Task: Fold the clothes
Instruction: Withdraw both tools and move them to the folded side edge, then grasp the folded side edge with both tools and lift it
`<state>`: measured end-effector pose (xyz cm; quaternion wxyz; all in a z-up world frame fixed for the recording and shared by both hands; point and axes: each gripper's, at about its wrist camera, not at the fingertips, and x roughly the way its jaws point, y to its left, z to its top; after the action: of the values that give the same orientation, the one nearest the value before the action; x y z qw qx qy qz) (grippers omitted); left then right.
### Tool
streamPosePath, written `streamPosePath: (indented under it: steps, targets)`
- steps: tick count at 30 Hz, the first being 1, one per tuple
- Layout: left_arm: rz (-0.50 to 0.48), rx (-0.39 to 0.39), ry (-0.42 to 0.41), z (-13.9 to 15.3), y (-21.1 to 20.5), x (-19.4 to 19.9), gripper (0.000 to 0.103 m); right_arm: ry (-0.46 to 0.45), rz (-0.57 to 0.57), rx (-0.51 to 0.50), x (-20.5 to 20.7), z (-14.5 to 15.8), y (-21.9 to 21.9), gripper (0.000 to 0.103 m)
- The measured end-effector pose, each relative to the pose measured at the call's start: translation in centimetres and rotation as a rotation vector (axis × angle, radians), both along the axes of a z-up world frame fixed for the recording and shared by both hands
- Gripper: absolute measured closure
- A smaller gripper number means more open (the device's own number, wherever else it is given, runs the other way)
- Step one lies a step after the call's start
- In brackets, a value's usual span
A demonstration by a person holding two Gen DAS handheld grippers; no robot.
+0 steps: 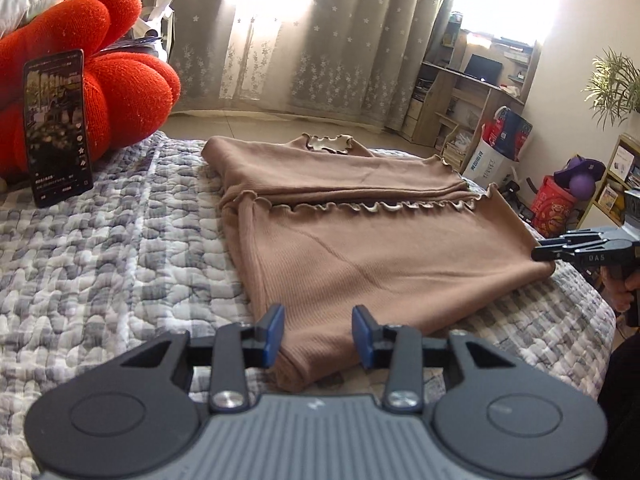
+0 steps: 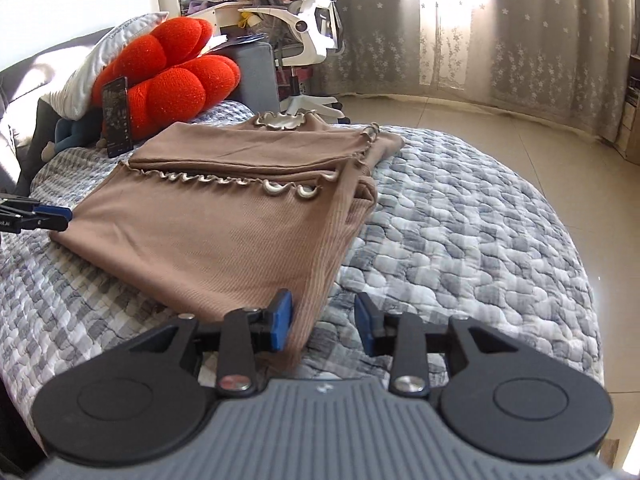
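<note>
Left tongs (image 1: 318, 336): blue pads parted, nothing pinched, set astride the near left corner of the light-brown ribbed knit top with ruffled trim (image 1: 360, 248), which is laid partly folded on the grey-and-white quilted bedcover (image 1: 120, 248). Right tongs (image 2: 322, 320): likewise parted and empty, placed at the near right corner, cloth beside the left pad only. The folded edge is seen running crosswise between both tongs, equally near each; the ruffled collar is judged the target beyond.

The left wrist camera sat low over the near edge of the bed (image 1: 100, 240), looking forward and slightly down past its own jaws toward the curtains (image 1: 340, 40) and desk shelves (image 1: 472, 92). The right wrist camera looked likewise from further right, toward the office chair (image 2: 316, 20). Both shared the brown top (image 1: 380, 248) (image 2: 224, 220), red cushion (image 1: 120, 92) (image 2: 180, 76) and propped phone (image 1: 58, 128) (image 2: 117, 116).
</note>
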<state>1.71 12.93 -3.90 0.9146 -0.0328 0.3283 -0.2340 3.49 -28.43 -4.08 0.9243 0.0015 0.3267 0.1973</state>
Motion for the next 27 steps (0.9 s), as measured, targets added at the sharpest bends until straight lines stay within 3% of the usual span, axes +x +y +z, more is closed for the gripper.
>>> streamPosePath:
  steps: [8, 15, 19, 23, 27]
  targets:
    - [0.041, -0.02, 0.011, 1.5, -0.2, 0.0, 0.055, -0.019, -0.02, -0.023, -0.4, 1.2, 0.2, 0.066]
    - [0.036, 0.077, -0.043, 2.2, 0.3, -1.8, 0.049, -0.061, 0.019, -0.039, -1.6, 2.6, 0.2, 0.065]
    - [0.031, 0.1, -0.029, 2.0, 0.7, -2.5, 0.046, -0.058, 0.055, -0.059, -2.4, 2.9, 0.7, 0.064]
    - [0.076, -0.002, 0.084, 1.5, 1.8, -2.0, 0.046, -0.01, 0.074, -0.053, -2.5, 2.5, 1.0, 0.064]
    - [0.151, -0.236, 0.262, 0.3, 4.0, -0.6, 0.052, 0.139, 0.041, 0.061, -1.5, 1.8, 0.1, 0.062]
